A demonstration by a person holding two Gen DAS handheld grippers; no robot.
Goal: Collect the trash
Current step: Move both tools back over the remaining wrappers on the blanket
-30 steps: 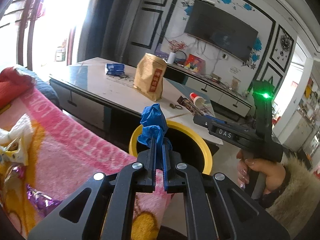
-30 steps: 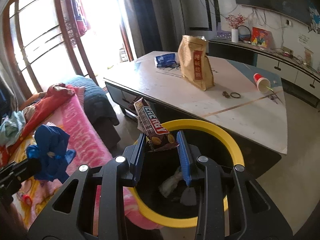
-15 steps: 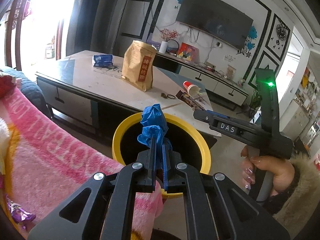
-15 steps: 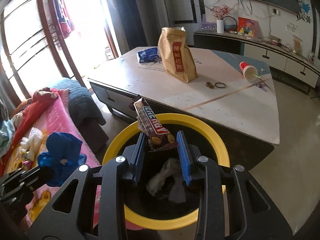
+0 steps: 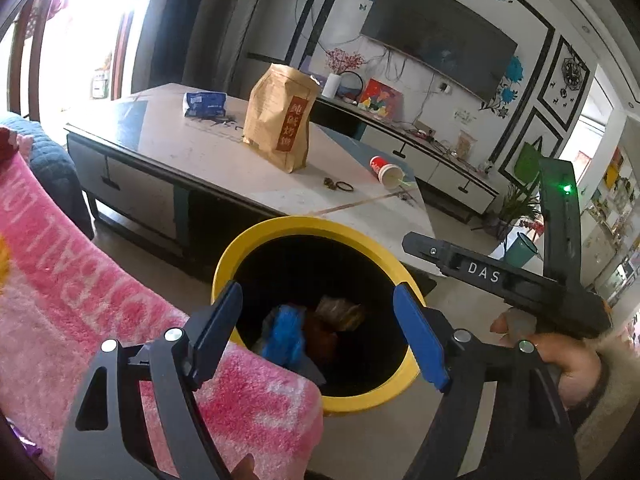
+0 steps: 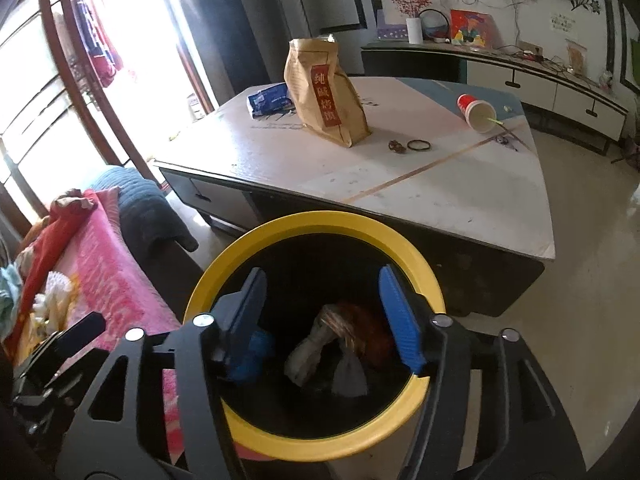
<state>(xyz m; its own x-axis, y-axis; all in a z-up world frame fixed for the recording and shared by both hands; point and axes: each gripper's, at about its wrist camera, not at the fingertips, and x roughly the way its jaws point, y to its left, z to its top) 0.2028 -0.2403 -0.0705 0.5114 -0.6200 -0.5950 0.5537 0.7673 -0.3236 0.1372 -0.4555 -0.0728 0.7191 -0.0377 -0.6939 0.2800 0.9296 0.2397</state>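
A black bin with a yellow rim (image 5: 280, 226) (image 6: 320, 220) stands on the floor between the sofa and the coffee table. My left gripper (image 5: 318, 292) hangs over its mouth, jaws opening, nothing between them. A blue crumpled wad (image 5: 286, 334) (image 6: 250, 356) lies inside the bin. My right gripper (image 6: 322, 274) is also above the bin, jaws opening and empty. Below it lie a brown snack wrapper (image 6: 368, 332) and crumpled grey paper (image 6: 320, 344). A hand (image 5: 560, 356) holds the right tool at the right edge of the left wrist view.
The coffee table (image 6: 440, 184) behind the bin carries a brown paper bag (image 6: 328, 92), a blue packet (image 6: 268, 98), a tipped red paper cup (image 6: 476, 110) and hair ties (image 6: 418, 145). A pink blanket (image 5: 80, 300) covers the sofa on the left. A TV cabinet (image 6: 540, 80) lines the far wall.
Both grippers came forward and down over the bin and opened. The blue wad left the left jaws and the snack wrapper left the right jaws; both now lie in the bin.
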